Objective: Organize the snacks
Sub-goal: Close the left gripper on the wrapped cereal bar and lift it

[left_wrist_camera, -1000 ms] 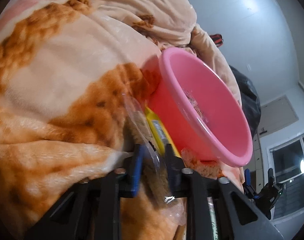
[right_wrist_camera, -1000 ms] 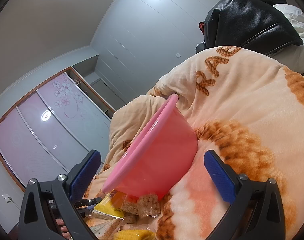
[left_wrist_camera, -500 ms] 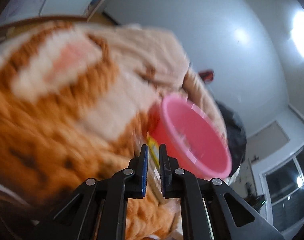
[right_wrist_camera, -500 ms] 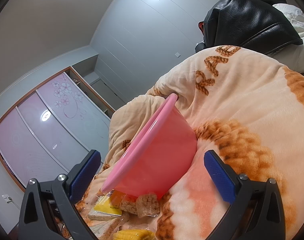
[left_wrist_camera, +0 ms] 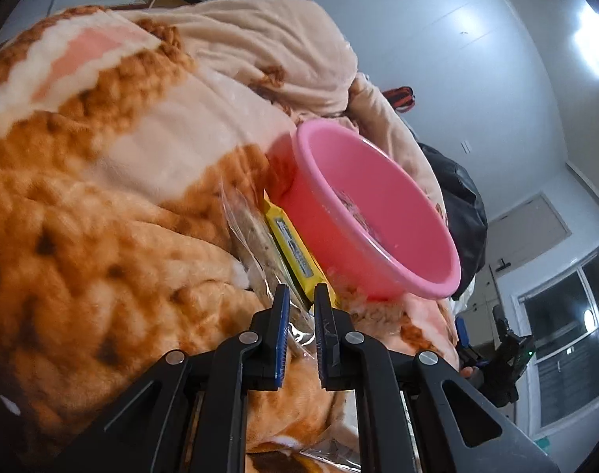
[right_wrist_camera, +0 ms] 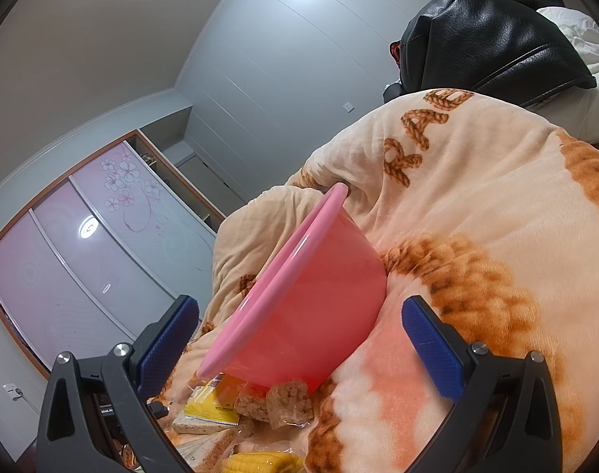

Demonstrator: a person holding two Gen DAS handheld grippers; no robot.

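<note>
Left gripper: a second ago its jaws stand apart around a clear packet. Now they are drawn nearly together, and the view sits further back and higher, with more blanket and ceiling in frame.
- The packet lies much where it was, on the blanket, leaning against a yellow packet.
- Its near film edge shows in the slit between the fingers. I cannot tell whether the pads pinch it or have closed just short of it.
- Judgement: if the film is caught, the lift has barely begun. If not, the grab missed and needs doing again, deeper on the packet.

Pink bowl: just right of both packets, tipped on its side in a fold of the blanket, mouth facing the left camera.
- It has not shifted, and only crumbs or a film glint show inside.
- Judgement: sorting is at an early stage, since the snacks are outside the bowl.

Pose, left: the gripper points down at a slant along the packets, fingers upright, aimed at the gap beside the bowl's rim.

Right gripper: unmoved and almost level, jaws wide apart, holding nothing.
- It frames the bowl's outer wall from the other side, not touching it.
- Below the bowl lie the yellow packet, two rice cakes in film and some corn.
</note>
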